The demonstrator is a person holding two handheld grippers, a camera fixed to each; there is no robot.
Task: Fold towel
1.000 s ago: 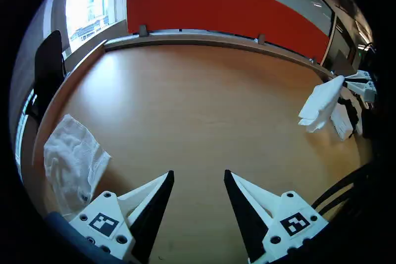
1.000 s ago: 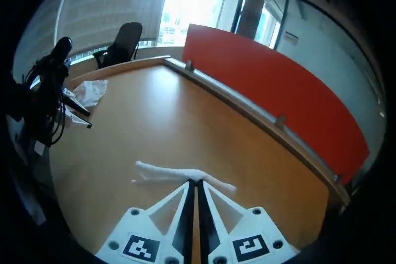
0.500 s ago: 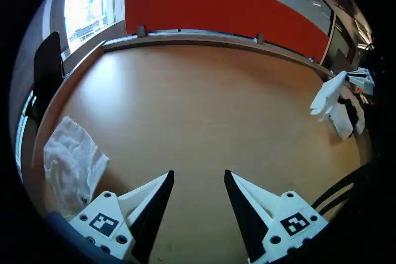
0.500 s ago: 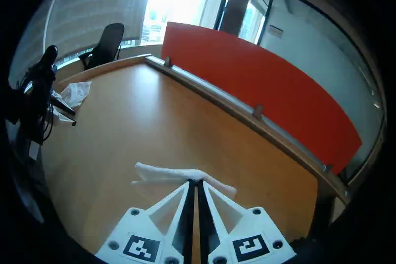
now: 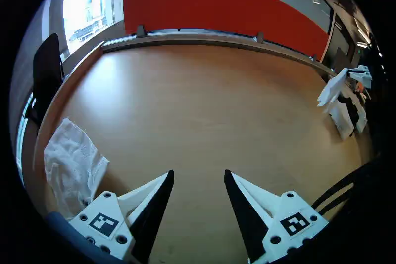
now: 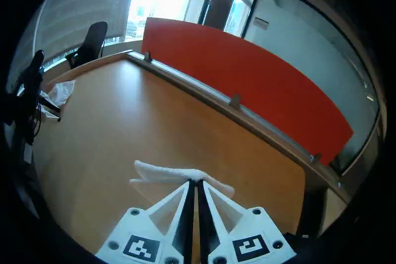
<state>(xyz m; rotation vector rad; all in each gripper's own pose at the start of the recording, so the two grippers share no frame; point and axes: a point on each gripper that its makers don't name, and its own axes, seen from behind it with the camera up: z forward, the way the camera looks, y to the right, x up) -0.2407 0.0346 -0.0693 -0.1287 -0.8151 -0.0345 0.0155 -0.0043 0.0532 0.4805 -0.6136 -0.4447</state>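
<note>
Wood table (image 6: 123,115) ran under both tools, with a red partition (image 6: 247,76) along its far edge. Right hand-held gripper (image 6: 196,184) was closed, both fingers pinching a white towel (image 6: 168,172) at its edge, apparently held off the table near its right end. Towel's long axis lay crosswise to the fingers, the bunched end pointing left. Left hand-held gripper (image 5: 198,189) stood wide open and empty, a second crumpled towel (image 5: 74,160) just beside its left finger. Judged light, soft, limp: best taken at a corner or hem.
</note>
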